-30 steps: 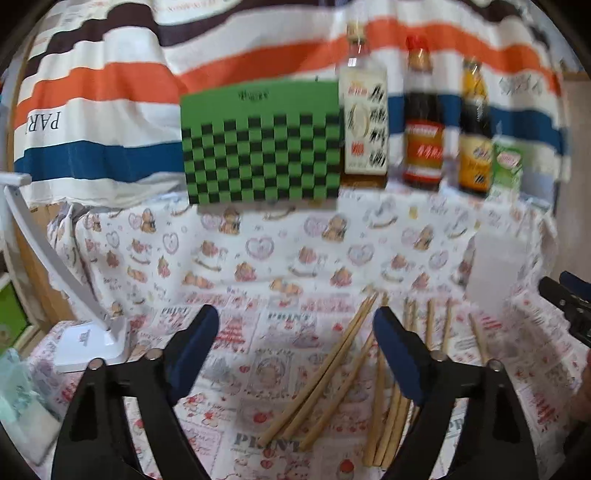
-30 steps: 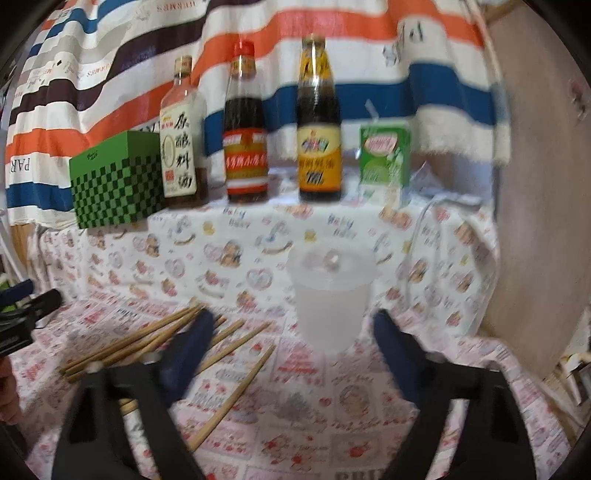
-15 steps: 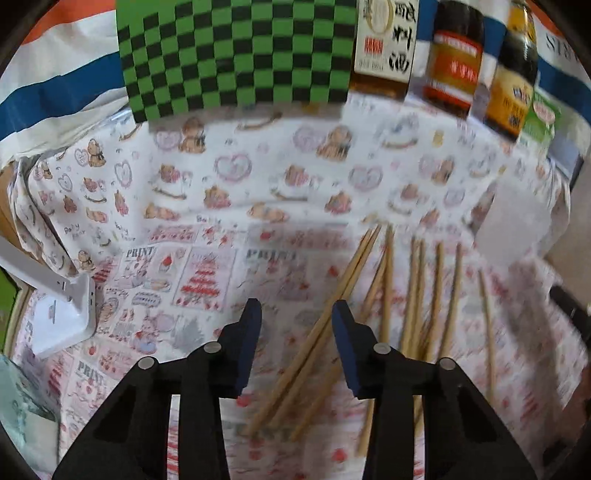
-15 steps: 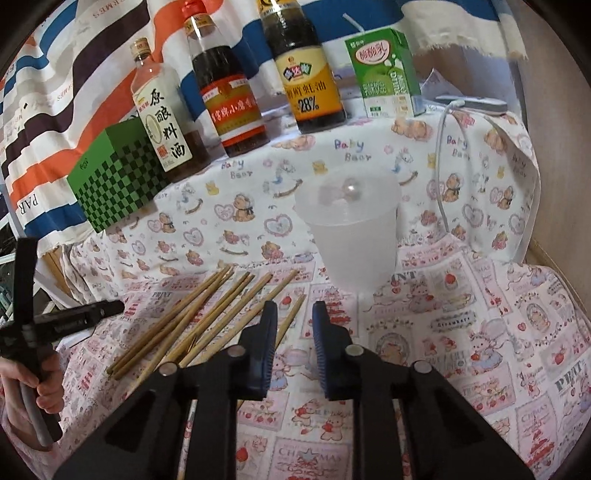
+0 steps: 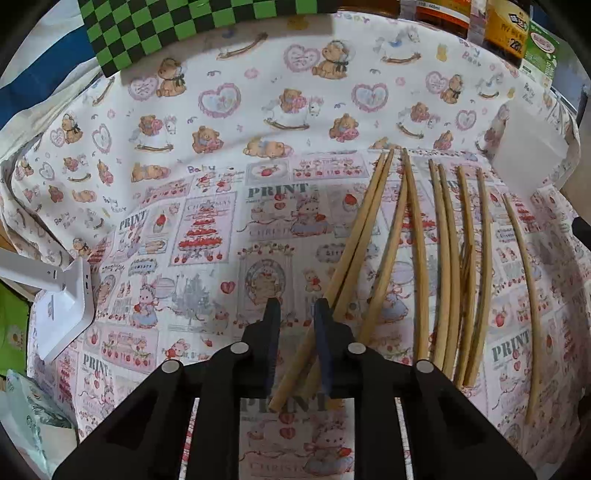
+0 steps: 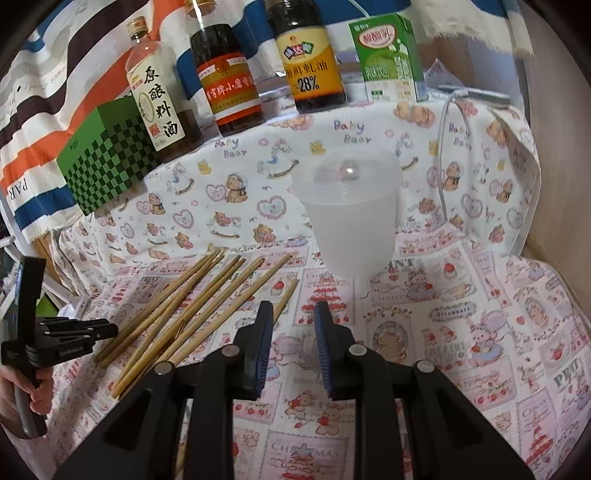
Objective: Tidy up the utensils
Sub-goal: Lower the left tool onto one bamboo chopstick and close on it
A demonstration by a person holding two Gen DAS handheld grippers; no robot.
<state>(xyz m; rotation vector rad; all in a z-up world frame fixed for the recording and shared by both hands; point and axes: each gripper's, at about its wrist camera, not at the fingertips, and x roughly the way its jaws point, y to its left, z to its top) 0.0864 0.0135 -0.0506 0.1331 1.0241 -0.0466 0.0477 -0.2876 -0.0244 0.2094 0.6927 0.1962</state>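
In the left wrist view, the left gripper (image 5: 297,314) points down at a table (image 5: 229,155) draped in a printed cloth that reads "PRINT", "Baby Bear" and "CHRISTMAS" among bears and rocking horses. Its jaws have just been closing and stand narrowly apart, with the near ends of the leftmost pair of chopsticks (image 5: 354,240) between them; whether the pads press on the sticks cannot be told. The other chopsticks (image 5: 443,258) lie fanned side by side toward the table's right edge, their far ends near a translucent cup (image 5: 528,155). A green checked box (image 5: 177,22) stands at the table's back edge, and a white lamp base (image 5: 62,306) sits at the left edge. In the right wrist view, the right gripper (image 6: 293,317) hangs over bare cloth with its jaws nearly together and nothing between them; the rightmost chopstick (image 6: 286,299) lies just beside the left finger. The cup stands ahead of it. Along the back edge stand a bottle (image 6: 155,96) labelled "原酿料酒", a dark bottle (image 6: 229,77) with a red label, a bottle (image 6: 310,62) marked "28%", and a green carton (image 6: 388,59). A hand (image 6: 26,395) holds the left gripper at the left edge.
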